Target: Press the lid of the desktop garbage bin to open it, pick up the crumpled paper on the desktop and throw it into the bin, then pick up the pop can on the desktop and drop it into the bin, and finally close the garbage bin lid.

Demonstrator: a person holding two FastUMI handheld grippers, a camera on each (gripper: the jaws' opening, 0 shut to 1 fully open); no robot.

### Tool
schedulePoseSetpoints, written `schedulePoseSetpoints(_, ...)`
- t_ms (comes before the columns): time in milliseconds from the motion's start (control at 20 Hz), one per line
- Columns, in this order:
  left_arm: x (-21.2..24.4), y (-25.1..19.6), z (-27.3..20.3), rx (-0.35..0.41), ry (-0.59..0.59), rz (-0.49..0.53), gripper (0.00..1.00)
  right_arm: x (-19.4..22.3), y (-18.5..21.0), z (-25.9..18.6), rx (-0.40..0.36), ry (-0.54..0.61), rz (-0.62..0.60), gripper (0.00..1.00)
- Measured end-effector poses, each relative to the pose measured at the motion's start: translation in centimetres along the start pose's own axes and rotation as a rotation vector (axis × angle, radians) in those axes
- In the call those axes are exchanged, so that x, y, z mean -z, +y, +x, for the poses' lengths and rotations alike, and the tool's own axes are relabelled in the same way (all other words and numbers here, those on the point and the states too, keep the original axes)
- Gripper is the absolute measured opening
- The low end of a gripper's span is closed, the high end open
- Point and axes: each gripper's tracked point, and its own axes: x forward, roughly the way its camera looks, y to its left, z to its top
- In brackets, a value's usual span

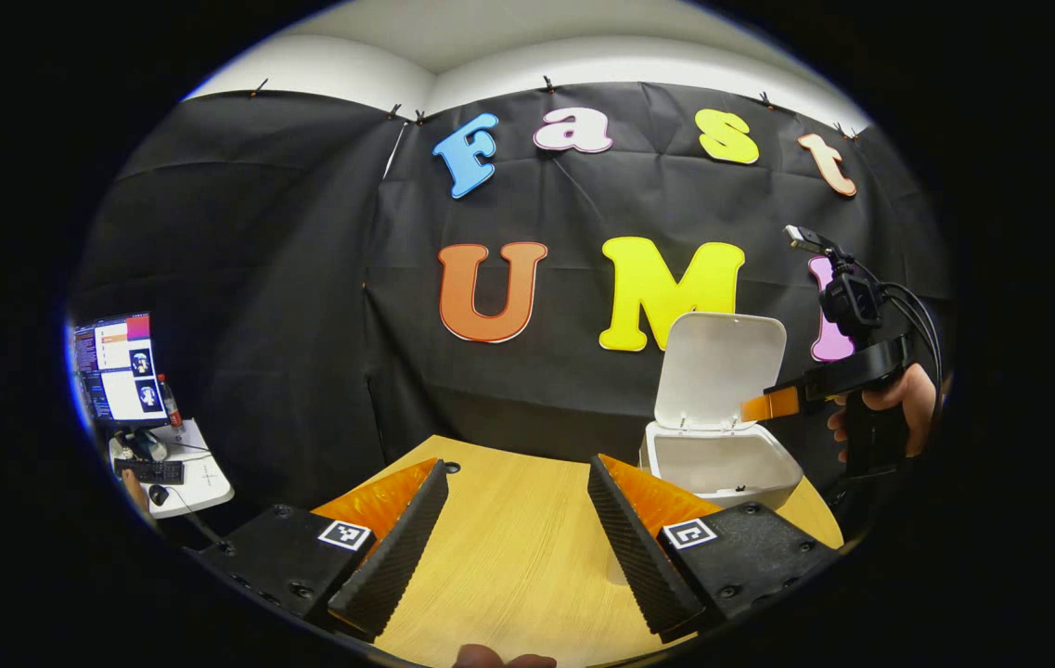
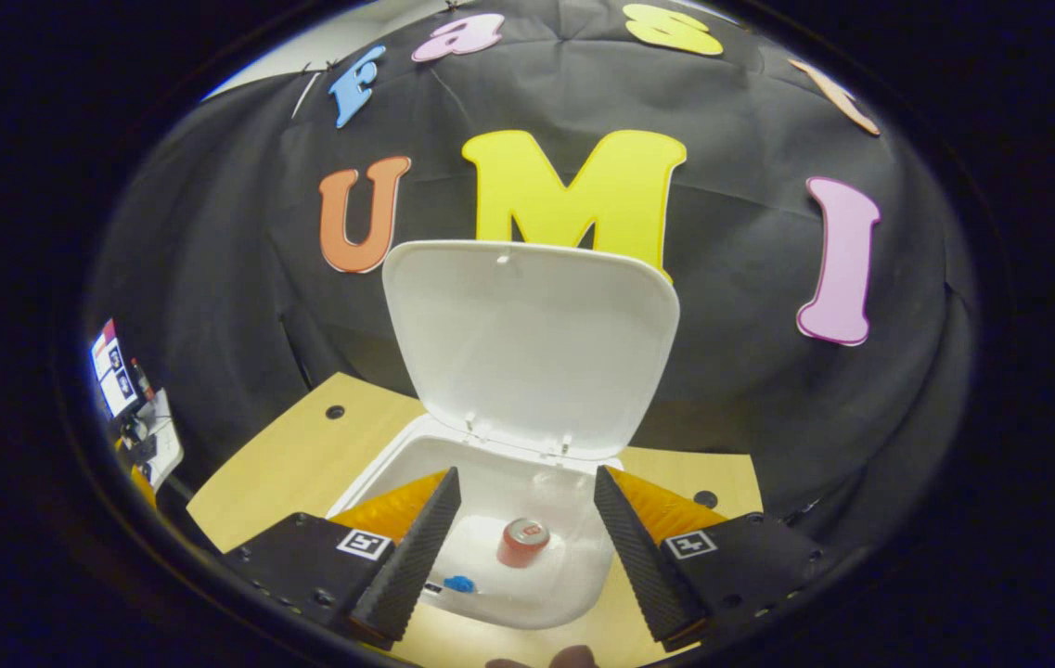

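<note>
1. Bin (image 1: 722, 459): a white, smooth plastic box with rounded corners, standing on the table (image 1: 518, 547) at 3 o'clock in the left gripper view, against the black cloth wall.
2. Lid (image 2: 532, 348) stands raised on its rear hinge, a rounded slab showing its plain underside; in the right gripper view it sits at centre.
3. Can (image 2: 522, 542) is inside the bin, a red cylinder with a silvery top, seen from above at 6 o'clock between the right gripper (image 2: 527, 543) fingers.
4. Blue scrap (image 2: 459, 584) lies on the bin floor at 7 o'clock of the can; too small to tell what it is.
5. Right gripper hovers over the bin mouth, released, ribbed pads wide apart and touching nothing.
6. Left gripper (image 1: 518, 538) is likewise spread over bare, light wood-grain table, holding nothing.
7. In the left gripper view the right gripper (image 1: 773, 404) shows at 3 o'clock, held by a hand (image 1: 898, 408), its tip above the bin; its far finger is hidden.
8. Side desk (image 1: 176, 468) with a lit screen sits at 9 o'clock, small and blurred.
9. Bin's base is cut off by the left gripper's finger.
</note>
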Motion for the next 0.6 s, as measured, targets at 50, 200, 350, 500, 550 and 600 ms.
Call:
schedulePoseSetpoints(50, 0.0, -0.2, 0.1, 0.007, -0.001, 0.0, 0.98, -0.5, 0.0, -0.3, 0.005, -0.013, 0.01, 0.91)
schedulePoseSetpoints(200, 0.0, -0.7, 0.2, 0.024, -0.005, -0.004, 0.98, -2.2, 0.6, -1.8, 0.007, -0.055, 0.042, 0.91)
schedulePoseSetpoints(350, 0.1, -0.9, 0.5, 0.041, -0.006, -0.004, 0.98, -4.5, 0.7, -3.6, 0.02, -0.117, 0.048, 0.94)
schedulePoseSetpoints(500, 0.1, -1.4, 0.8, 0.06, -0.005, -0.014, 0.98, -7.4, 0.2, -5.5, 0.038, -0.189, 0.053, 0.93)
schedulePoseSetpoints(550, 0.0, -1.6, 0.9, 0.066, -0.008, -0.016, 0.98, -8.5, 0.0, -5.9, 0.046, -0.213, 0.056, 0.94)
schedulePoseSetpoints(600, 0.0, -1.8, 0.9, 0.072, -0.008, -0.016, 0.98, -9.5, -0.1, -6.3, 0.055, -0.233, 0.062, 0.93)
